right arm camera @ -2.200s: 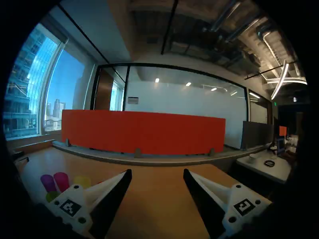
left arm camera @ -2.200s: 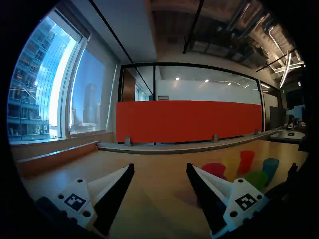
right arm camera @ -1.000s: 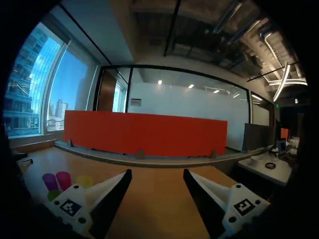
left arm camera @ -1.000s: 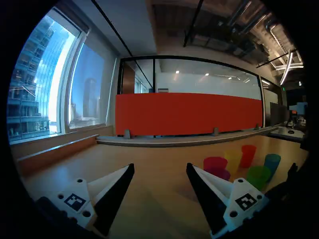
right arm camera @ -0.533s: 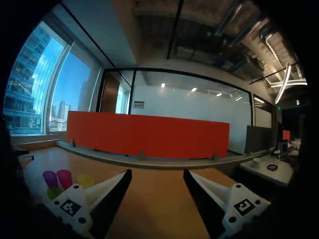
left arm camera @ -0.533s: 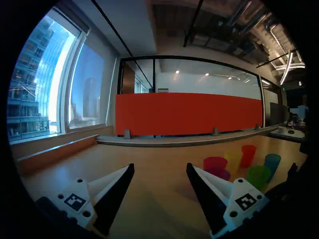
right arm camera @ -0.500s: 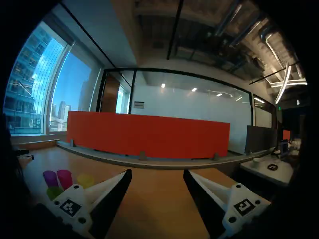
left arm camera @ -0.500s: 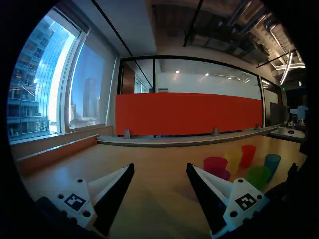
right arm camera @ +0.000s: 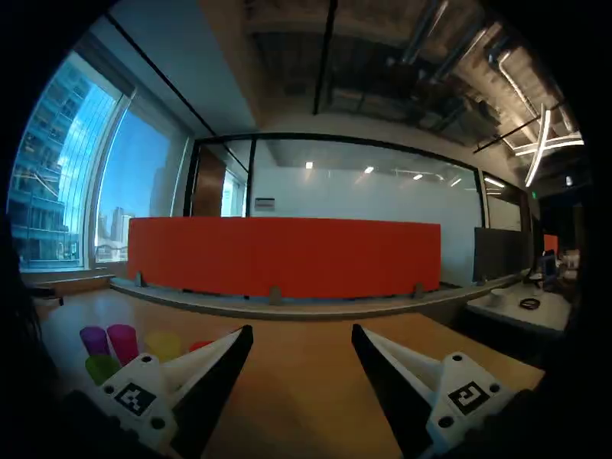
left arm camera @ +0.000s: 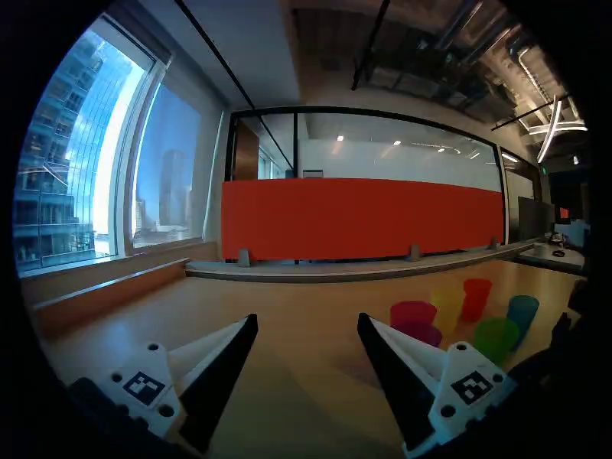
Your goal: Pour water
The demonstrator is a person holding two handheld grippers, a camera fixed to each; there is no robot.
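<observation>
Several coloured plastic cups stand grouped on the wooden table [left arm camera: 306, 336]. In the left gripper view they sit to the right: a magenta cup [left arm camera: 412, 313], a yellow cup [left arm camera: 447, 304], a red cup [left arm camera: 476, 297], a teal cup [left arm camera: 522, 314] and a green cup [left arm camera: 495, 339]. My left gripper [left arm camera: 306, 336] stands open over the table, its right finger beside the magenta cup, nothing between the fingers. In the right gripper view the cups lie at the lower left: purple [right arm camera: 95, 340], magenta [right arm camera: 122, 342], yellow [right arm camera: 163, 344], green [right arm camera: 103, 367]. My right gripper [right arm camera: 301, 344] is open and holds nothing.
An orange divider panel [left arm camera: 359, 226] runs along the table's far edge on a grey ledge. Tall windows [left arm camera: 76, 176] fill the left side. A white desk [right arm camera: 520, 306] with small items stands to the right beyond the table edge.
The right gripper view has tilted and shifted slightly, so the cups and divider sit a little differently. The left gripper has barely moved. Both grippers stay open.
</observation>
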